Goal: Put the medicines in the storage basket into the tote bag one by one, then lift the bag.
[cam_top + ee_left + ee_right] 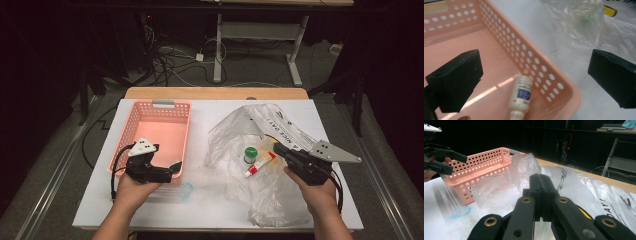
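Your left gripper (534, 80) hangs open over the pink basket (131, 125) at the bench's near left, small white bottle (521, 96) lying inside; your right gripper (278, 147), jaws closed on the clear plastic bag (235, 130); next likely: fetch the tube (260, 163).
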A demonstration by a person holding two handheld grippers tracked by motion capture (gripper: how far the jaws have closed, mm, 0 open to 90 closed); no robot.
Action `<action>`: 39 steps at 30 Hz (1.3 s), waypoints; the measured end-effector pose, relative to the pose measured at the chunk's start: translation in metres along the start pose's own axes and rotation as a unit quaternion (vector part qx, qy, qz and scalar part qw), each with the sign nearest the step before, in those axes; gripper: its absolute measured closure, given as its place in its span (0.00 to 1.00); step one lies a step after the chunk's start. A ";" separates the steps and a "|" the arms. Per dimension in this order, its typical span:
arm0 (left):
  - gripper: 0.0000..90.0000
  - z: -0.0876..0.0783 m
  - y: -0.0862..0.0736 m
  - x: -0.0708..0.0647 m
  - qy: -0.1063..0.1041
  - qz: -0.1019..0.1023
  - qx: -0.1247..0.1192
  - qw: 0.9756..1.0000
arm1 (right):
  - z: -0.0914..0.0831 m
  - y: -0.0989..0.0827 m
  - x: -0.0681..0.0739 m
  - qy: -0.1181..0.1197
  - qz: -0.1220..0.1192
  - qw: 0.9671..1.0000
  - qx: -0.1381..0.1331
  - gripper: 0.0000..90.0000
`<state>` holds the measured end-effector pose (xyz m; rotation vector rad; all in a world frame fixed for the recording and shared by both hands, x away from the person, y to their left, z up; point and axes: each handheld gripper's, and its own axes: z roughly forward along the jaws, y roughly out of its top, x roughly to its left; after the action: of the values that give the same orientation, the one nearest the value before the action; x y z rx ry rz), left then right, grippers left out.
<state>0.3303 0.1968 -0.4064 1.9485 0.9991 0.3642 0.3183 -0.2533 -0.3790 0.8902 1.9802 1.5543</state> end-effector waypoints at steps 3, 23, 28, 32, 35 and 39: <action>0.00 -0.004 -0.001 0.010 0.013 -0.007 0.003 1.000 | 0.001 0.000 0.000 0.000 -0.002 1.000 0.000 1.00; 0.20 -0.009 0.003 0.039 -0.015 -0.022 0.042 0.999 | 0.006 -0.004 -0.001 -0.005 -0.002 1.000 0.014 1.00; 0.22 0.004 0.017 0.039 -0.024 -0.010 0.103 0.994 | 0.007 -0.004 0.001 -0.001 -0.004 1.000 0.016 1.00; 0.27 0.014 0.026 0.035 -0.022 0.015 0.140 0.990 | 0.005 -0.003 0.002 0.000 -0.006 1.000 0.012 1.00; 0.31 0.023 0.030 0.034 -0.029 0.026 0.168 0.985 | 0.004 -0.002 0.002 -0.002 -0.006 1.000 0.010 1.00; 0.34 0.032 0.033 0.036 -0.034 0.032 0.202 0.978 | 0.004 -0.002 0.000 -0.004 -0.001 1.000 0.009 1.00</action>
<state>0.3888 0.1962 -0.4017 2.3447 1.0251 0.1328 0.3205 -0.2513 -0.3819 0.8997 1.9915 1.5335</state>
